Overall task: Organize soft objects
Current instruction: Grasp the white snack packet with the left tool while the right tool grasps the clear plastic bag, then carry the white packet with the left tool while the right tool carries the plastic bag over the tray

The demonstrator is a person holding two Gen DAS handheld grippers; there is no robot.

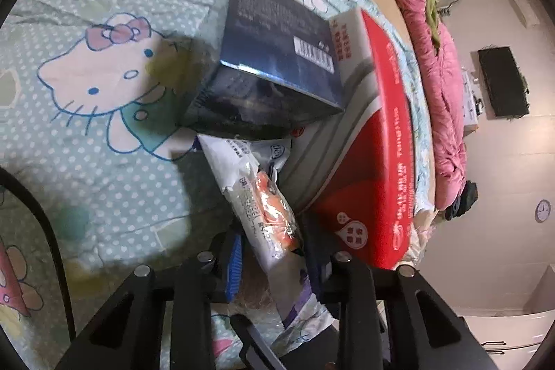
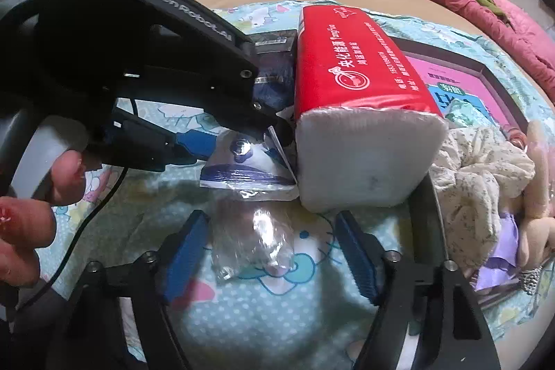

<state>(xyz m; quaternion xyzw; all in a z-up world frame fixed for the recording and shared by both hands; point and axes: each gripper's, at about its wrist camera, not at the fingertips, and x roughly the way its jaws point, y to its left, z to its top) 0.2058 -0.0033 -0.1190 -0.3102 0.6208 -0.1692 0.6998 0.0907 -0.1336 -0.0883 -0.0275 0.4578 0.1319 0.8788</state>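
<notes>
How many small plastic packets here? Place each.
2: white-and-purple packet pinched in the left gripper; clear packet between the open fingers of the right gripper. Others may be hidden.

The bedsheet [image 2: 263, 311] is soft matt printed cloth. On it the red tissue pack [image 2: 350, 58] wears glossy plastic film, its white end matt paper. Just beside the pack lies a crinkly clear plastic wrapper [image 2: 253, 241] and a shiny dark box [image 1: 274, 58].

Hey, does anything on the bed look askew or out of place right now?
Yes. The dark blue box sits tilted, one edge propped on the red tissue pack instead of flat on the sheet. A crumpled clear wrapper lies loose nearby.
</notes>
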